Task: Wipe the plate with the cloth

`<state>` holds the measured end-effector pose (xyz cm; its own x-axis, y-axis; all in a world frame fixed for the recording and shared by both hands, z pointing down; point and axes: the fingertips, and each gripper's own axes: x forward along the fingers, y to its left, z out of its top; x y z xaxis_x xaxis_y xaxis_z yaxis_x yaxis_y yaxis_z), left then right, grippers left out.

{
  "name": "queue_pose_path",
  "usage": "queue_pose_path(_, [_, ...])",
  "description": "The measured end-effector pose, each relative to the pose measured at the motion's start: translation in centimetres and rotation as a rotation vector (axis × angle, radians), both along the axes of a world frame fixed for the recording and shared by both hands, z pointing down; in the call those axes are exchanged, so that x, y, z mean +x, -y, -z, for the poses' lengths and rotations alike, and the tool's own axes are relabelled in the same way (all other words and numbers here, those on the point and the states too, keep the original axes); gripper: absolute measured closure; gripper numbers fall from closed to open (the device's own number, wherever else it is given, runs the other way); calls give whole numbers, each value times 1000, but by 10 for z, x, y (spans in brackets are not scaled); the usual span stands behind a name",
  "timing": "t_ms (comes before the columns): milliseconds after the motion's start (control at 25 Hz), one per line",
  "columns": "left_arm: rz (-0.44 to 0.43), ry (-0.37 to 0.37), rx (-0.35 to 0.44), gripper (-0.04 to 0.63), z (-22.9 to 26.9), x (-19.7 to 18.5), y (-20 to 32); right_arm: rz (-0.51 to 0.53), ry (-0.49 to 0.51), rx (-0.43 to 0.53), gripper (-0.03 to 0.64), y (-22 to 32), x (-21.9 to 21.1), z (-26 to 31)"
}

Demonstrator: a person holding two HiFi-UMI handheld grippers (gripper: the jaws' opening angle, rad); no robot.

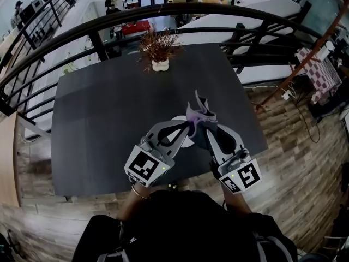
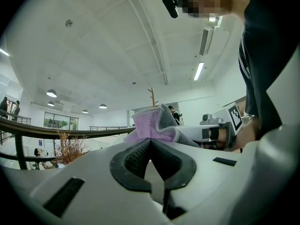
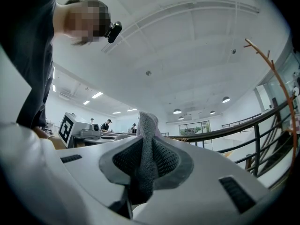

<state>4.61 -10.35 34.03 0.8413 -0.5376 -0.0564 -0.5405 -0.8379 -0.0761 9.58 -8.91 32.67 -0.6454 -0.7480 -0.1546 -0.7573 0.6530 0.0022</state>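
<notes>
The left and far stretches of the dark grey tabletop [image 1: 98, 119] lie bare. A white pot of dried brown twigs [image 1: 159, 53] stands at the far edge, with a black metal railing [image 1: 82, 33] behind it. Front right, the left claw [image 1: 188, 125] and right claw [image 1: 210, 130] crowd together, both pinching a purple-grey cloth [image 1: 199, 116] over a white plate [image 1: 184, 140].

Both the left tongs [image 1: 187, 125] and the right tongs [image 1: 207, 129] have smooth white-grey shells with dark rectangular slots [image 2: 65, 197] and black, mesh-textured pads [image 2: 132, 157]. Each carries a cube [image 1: 144, 165] printed with black-and-white square markers, with a small green light [image 1: 163, 167] beside it. The person wears a dark top [image 1: 185, 228], a thin bangle [image 1: 139, 192] on the left wrist and a small black camera [image 2: 171, 4] at the head.
</notes>
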Motion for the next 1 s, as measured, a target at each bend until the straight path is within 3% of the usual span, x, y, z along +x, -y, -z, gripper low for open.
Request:
queue_pose_path(560, [-41,8,-13,592,-2,12,18,-41,14,7,557,19,6,0])
queue_pose_path(1000, [0,-16,-37,592,-8,5,40,11,0,-13,557,44,2,-7])
